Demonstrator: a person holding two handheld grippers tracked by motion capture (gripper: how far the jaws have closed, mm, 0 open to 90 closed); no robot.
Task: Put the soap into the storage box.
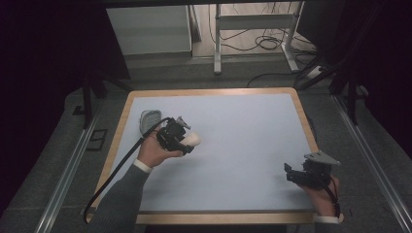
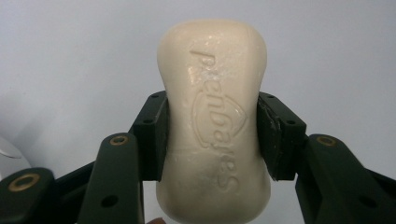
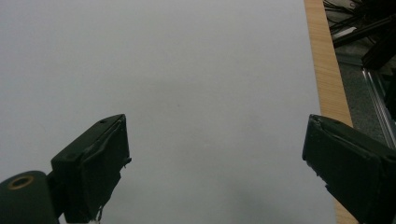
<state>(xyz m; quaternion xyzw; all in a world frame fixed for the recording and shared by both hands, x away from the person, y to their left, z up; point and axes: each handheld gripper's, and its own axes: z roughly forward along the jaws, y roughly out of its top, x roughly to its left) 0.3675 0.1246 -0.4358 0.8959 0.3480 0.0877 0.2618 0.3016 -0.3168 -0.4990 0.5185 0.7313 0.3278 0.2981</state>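
A cream bar of soap [image 2: 215, 116] with embossed lettering sits clamped between the jaws of my left gripper [image 2: 212, 135]. From the high view, that left gripper [image 1: 180, 138] is over the left half of the table, with the soap [image 1: 192, 140] poking out toward the right. Just behind it a grey soap dish [image 1: 148, 119] lies on the table. My right gripper [image 1: 296, 174] hovers near the front right corner; in the right gripper view [image 3: 217, 154] its jaws stand wide apart with nothing between them.
The pale blue table top [image 1: 243, 141] has a wooden rim [image 3: 327, 65]. Beyond the far edge are a metal frame [image 1: 255, 34] and loose cables [image 1: 267, 43] on the floor. Dark curtains flank both sides.
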